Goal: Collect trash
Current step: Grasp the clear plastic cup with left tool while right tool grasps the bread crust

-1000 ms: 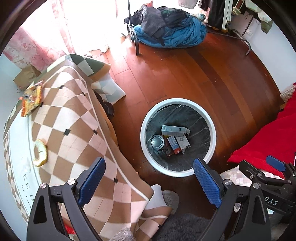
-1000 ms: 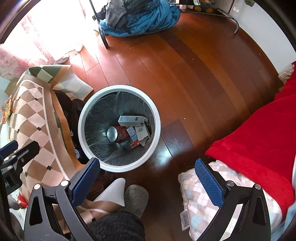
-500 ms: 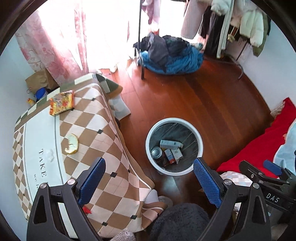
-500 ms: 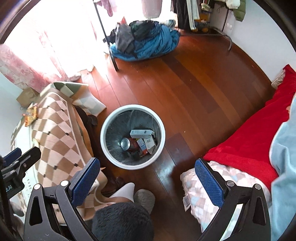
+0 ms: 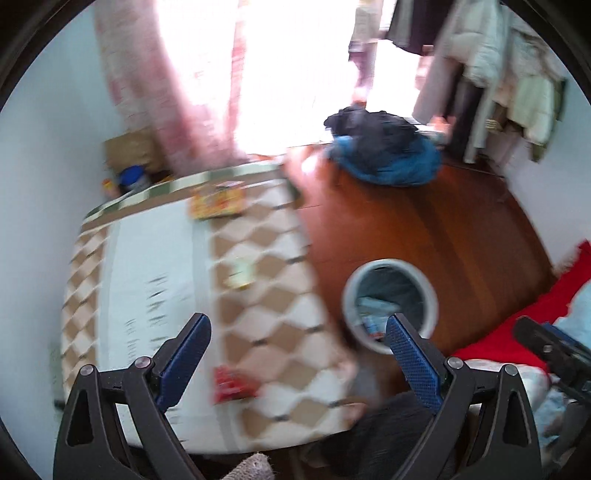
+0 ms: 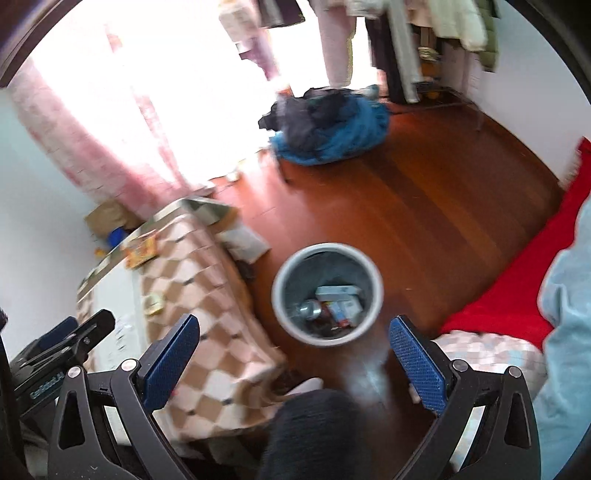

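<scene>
Trash: wrappers [image 5: 217,201] were left on the table [image 5: 155,258], awaiting collection.
Bin [image 6: 295,325]: was stood beside the table for drops.
Left gripper [image 5: 299,347]: released, empty.
Right gripper [image 6: 293,347]: released, empty.

A pink floral curtain [image 6: 110,147] hangs beside a glaring window. On the reddish wooden floor [image 6: 424,206] lies a heap of blue and dark clothes [image 6: 328,125], with more garments hanging [image 6: 454,26] behind it. A red blanket [image 6: 517,295] covers the bed at the right edge (a checked pillow [image 6: 487,350] lies just beside it). A brown paper bag [image 5: 129,151] stands against the pale wall.
</scene>
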`<state>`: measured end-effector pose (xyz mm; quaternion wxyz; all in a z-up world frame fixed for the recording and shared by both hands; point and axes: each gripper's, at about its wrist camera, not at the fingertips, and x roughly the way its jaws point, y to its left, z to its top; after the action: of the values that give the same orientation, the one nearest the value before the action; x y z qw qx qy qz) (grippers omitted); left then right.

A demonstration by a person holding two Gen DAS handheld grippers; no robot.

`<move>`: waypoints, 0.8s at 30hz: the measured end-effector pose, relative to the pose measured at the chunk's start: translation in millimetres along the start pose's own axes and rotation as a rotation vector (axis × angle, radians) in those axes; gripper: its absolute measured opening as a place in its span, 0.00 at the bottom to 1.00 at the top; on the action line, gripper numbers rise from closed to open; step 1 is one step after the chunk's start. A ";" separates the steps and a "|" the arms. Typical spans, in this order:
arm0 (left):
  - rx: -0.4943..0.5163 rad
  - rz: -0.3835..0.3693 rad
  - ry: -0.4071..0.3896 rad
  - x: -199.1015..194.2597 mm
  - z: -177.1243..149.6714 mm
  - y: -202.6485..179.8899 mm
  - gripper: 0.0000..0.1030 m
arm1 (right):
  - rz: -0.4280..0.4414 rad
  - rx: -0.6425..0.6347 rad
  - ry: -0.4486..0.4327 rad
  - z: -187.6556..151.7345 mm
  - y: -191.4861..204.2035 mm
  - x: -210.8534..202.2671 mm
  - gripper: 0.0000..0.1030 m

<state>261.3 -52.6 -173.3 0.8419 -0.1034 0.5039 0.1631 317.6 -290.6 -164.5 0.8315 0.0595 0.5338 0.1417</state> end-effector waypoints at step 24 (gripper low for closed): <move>-0.350 0.275 0.320 185.1 -41.7 224.1 0.94 | 0.093 -0.233 0.443 10.7 257.7 330.0 0.71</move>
<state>223.8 172.2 -358.4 0.6910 -0.2022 0.6039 0.3420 411.6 54.2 -382.9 0.6880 -0.0448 0.6800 0.2497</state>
